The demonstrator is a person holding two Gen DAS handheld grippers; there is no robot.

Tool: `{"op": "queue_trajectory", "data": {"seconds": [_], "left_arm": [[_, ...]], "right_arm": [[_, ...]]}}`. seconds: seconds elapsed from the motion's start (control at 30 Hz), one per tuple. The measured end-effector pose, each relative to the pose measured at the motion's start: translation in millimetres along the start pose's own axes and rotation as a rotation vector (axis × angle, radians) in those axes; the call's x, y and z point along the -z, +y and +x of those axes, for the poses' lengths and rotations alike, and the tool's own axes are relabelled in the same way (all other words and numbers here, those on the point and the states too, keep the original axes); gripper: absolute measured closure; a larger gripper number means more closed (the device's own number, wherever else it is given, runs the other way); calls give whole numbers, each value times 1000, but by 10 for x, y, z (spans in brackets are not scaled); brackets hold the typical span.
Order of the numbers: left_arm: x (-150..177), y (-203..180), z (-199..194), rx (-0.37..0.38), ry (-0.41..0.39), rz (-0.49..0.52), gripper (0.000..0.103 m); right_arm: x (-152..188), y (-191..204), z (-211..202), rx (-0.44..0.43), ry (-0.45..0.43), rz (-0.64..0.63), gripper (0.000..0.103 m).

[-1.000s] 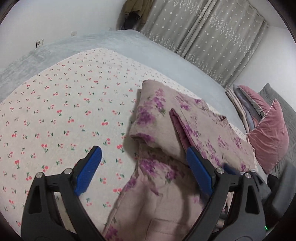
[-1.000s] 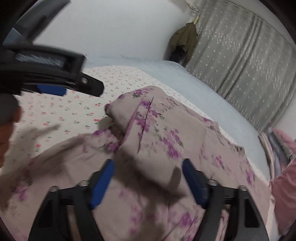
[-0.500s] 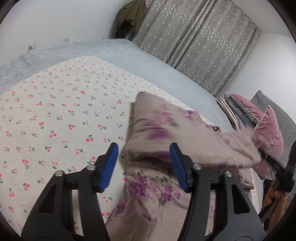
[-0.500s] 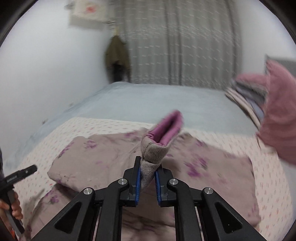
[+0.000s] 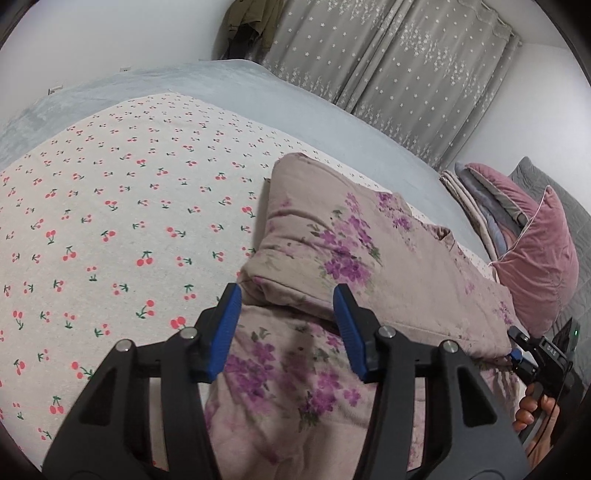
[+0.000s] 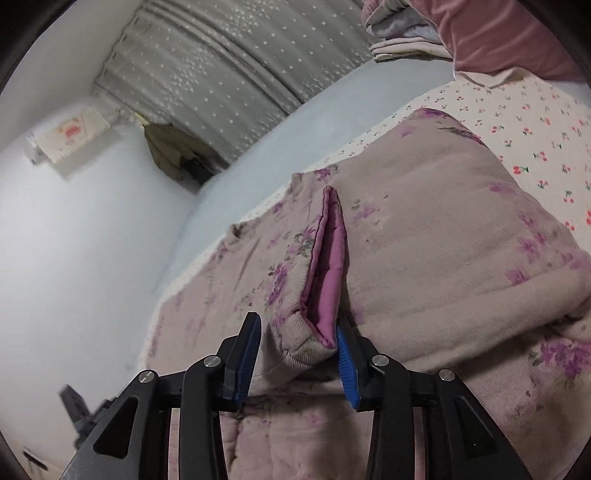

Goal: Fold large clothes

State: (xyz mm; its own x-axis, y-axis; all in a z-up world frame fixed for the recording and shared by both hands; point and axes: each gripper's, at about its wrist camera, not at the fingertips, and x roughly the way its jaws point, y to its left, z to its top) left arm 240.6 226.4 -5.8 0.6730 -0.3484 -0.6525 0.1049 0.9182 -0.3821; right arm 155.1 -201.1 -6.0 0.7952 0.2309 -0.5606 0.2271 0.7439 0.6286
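Note:
A padded beige garment [image 5: 351, 240] with purple flowers lies folded on the bed; in the right wrist view the garment [image 6: 443, 240] fills the middle. My left gripper [image 5: 286, 299] hovers over the near corner of the upper fold, jaws about half apart, with nothing pressed between them. My right gripper [image 6: 295, 325] is opening. The garment's edge with its pink lining [image 6: 328, 273] still sits between the pads and touches only the right one. In the left wrist view the right gripper [image 5: 532, 354] shows at the garment's right edge, held by a hand [image 5: 532, 410].
The cherry-print sheet [image 5: 110, 221] spreads to the left of the garment, with a grey blanket [image 5: 258, 92] beyond it. Pink pillows [image 5: 535, 258] and folded cloths are stacked at the right. Grey starred curtains [image 5: 388, 55] and a hanging coat [image 5: 251, 26] stand behind the bed.
The right gripper closed on the garment's lined edge, swung it across while rolling, and its jaws have now parted. The left gripper narrowed and moved closer to the fold.

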Motion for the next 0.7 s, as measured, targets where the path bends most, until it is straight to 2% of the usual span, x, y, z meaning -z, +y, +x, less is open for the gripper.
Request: {"op": "queue_trajectory", "data": {"seconds": [0.03, 0.07, 0.1, 0.17, 0.2, 0.23, 0.3, 0.33, 0.4, 0.43, 0.47, 0.53, 0.7], "left_arm": [[9, -24, 6, -6, 7, 5, 50], [18, -39, 11, -6, 14, 9, 49], [27, -60, 15, -8, 21, 12, 48], [55, -128, 20, -28, 36, 38, 38], [71, -163, 21, -40, 39, 53, 34], [93, -212, 17, -54, 42, 80, 27], [117, -278, 13, -67, 47, 116, 21], [131, -310, 4, -77, 52, 132, 20], [157, -372, -27, -95, 65, 151, 19], [172, -386, -52, -100, 68, 152, 17], [189, -398, -85, -103, 74, 148, 14], [222, -415, -135, -106, 87, 142, 10], [394, -478, -305, -107, 123, 138, 10]], "right_arm": [[-3, 93, 21, 43, 6, -41, 78], [-5, 225, 0, 94, -17, -110, 80], [5, 337, -82, 107, -61, -163, 80], [14, 426, -208, 111, -128, -218, 80], [26, 429, -195, 163, -140, -250, 80], [42, 399, -83, 255, -99, -285, 79], [81, 343, 137, 334, 2, -304, 77], [109, 332, 117, 337, 9, -302, 72], [132, 392, -49, 321, -40, -292, 59], [139, 431, -131, 312, -42, -302, 45], [155, 457, -204, 311, -42, -315, 37], [181, 512, -404, 319, -56, -348, 37], [445, 623, -940, 318, -58, -362, 34]]}}
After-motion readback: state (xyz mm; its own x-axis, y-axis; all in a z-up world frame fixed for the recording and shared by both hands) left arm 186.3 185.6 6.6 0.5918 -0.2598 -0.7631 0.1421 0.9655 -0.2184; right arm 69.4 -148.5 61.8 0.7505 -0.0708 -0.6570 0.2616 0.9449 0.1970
